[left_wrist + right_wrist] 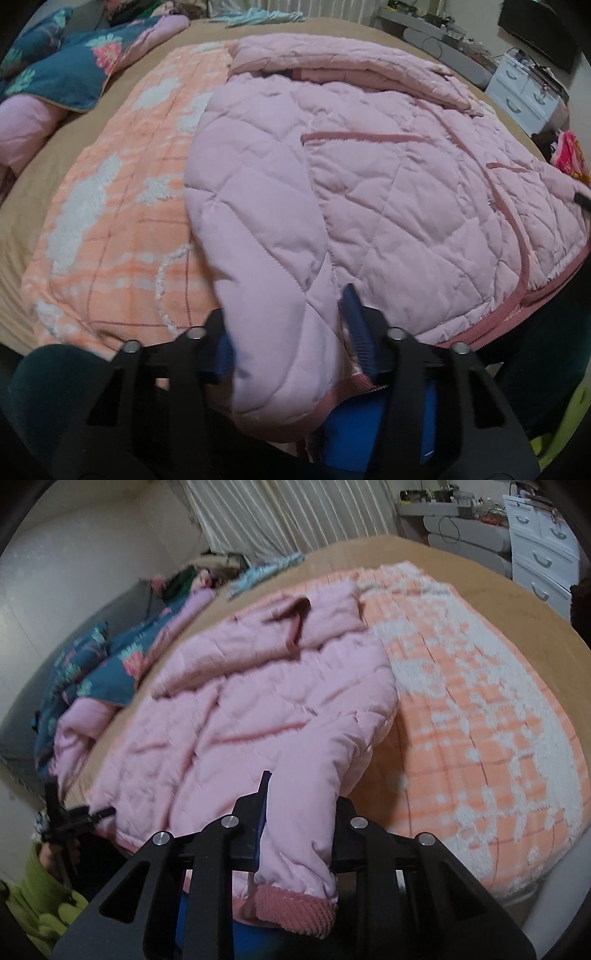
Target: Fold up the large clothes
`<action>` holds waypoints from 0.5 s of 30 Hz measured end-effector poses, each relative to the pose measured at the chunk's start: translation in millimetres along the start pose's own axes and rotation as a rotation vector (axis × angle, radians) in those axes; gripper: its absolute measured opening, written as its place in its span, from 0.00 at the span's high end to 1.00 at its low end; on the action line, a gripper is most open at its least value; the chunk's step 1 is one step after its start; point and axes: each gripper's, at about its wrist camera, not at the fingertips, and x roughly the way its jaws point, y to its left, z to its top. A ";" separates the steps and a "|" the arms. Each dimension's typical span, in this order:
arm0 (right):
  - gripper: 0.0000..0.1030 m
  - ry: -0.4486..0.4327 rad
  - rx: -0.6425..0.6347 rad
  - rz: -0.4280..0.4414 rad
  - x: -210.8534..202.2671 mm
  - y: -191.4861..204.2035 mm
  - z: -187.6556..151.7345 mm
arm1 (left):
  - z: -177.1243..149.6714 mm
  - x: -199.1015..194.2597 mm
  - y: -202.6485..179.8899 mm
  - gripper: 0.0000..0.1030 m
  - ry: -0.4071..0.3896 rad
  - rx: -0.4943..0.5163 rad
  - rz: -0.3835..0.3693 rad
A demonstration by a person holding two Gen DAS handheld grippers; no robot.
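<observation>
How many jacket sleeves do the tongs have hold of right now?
2. The left tongs clamp one sleeve near its cuff; the right tongs clamp the other sleeve just above its ribbed cuff.

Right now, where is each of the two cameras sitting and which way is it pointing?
Left wrist: on the left gripper, looking down across the bed; its fingers clamp one sleeve of the pink quilted jacket.
Right wrist: on the right gripper, facing the bed and curtain; its fingers clamp the other sleeve near the knit cuff. The left gripper shows far left.
Shared: the jacket, the orange blanket and the white drawers.
</observation>
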 end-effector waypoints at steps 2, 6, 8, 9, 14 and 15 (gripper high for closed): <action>0.79 -0.031 -0.005 0.010 -4.6 3.4 4.9 | 0.7 -6.7 -1.7 0.79 -0.024 0.019 0.011; 0.79 -0.065 0.000 0.030 -8.8 7.1 15.1 | 7.3 -22.1 -3.9 0.89 -0.087 0.034 0.002; 0.79 -0.082 0.011 0.046 -10.0 6.4 19.8 | 13.8 -27.6 -5.9 0.90 -0.110 0.040 -0.002; 0.79 -0.090 0.017 0.054 -10.5 6.4 21.6 | 18.2 -30.3 -6.8 0.91 -0.123 0.043 -0.003; 0.79 -0.140 0.035 0.085 -15.9 7.0 36.2 | 37.1 -39.3 -12.3 0.91 -0.170 0.052 -0.004; 0.79 -0.149 0.037 0.090 -16.8 7.8 39.7 | 40.6 -40.5 -13.1 0.91 -0.177 0.052 -0.008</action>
